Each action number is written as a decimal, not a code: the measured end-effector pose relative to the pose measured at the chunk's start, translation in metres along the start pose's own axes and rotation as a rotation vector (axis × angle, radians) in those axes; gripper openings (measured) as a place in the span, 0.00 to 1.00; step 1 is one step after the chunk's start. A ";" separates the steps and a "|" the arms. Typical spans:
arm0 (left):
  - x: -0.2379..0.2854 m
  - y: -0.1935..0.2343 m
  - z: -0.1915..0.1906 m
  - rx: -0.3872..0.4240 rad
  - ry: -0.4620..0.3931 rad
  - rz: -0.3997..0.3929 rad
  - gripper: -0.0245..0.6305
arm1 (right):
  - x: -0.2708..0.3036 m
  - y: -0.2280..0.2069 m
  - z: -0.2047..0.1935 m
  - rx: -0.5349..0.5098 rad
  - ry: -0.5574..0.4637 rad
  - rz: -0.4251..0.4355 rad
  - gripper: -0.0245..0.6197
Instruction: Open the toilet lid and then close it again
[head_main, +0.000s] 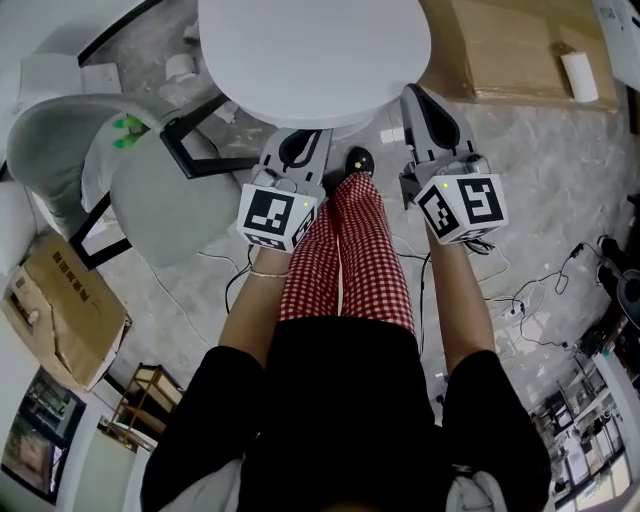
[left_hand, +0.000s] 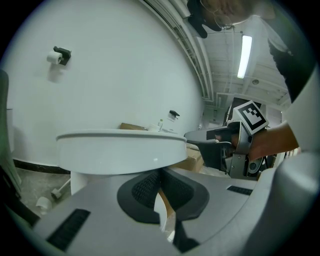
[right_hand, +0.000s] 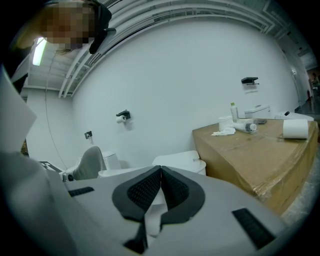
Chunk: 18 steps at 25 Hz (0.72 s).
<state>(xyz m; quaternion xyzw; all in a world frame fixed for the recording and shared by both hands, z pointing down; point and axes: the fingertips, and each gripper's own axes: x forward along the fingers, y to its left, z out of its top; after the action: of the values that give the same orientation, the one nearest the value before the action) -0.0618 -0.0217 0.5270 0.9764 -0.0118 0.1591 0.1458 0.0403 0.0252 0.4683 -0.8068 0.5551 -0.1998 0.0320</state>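
A white toilet with its lid (head_main: 310, 50) down stands straight ahead of me. In the left gripper view the lid's rim (left_hand: 120, 150) fills the middle, just above and beyond my jaw tips. My left gripper (head_main: 298, 143) is shut and empty, its tip at the lid's front edge, slightly under the rim. My right gripper (head_main: 418, 98) is also shut and empty, beside the lid's right edge; whether it touches the lid I cannot tell. From the left gripper view the right gripper (left_hand: 240, 135) shows at the right. The toilet's tank (right_hand: 180, 161) shows behind the right jaws.
A second toilet (head_main: 150, 195) with a raised lid stands to the left. A large cardboard box (head_main: 510, 45) with a paper roll (head_main: 578, 75) sits right of the toilet. Another cardboard box (head_main: 60, 310) lies lower left. Cables (head_main: 540, 300) trail over the floor at right.
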 end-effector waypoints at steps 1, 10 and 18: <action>0.000 -0.001 -0.001 0.000 -0.003 0.000 0.04 | -0.001 0.000 -0.001 -0.003 -0.002 0.003 0.07; 0.007 0.000 -0.020 -0.006 0.001 0.027 0.04 | -0.002 -0.005 -0.018 -0.002 0.012 0.052 0.07; 0.005 -0.002 -0.034 -0.027 0.020 0.067 0.04 | -0.005 -0.006 -0.032 -0.008 0.052 0.086 0.07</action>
<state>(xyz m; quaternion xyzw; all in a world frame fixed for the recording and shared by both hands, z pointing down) -0.0670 -0.0100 0.5592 0.9717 -0.0454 0.1734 0.1536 0.0323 0.0371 0.4980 -0.7770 0.5905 -0.2167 0.0229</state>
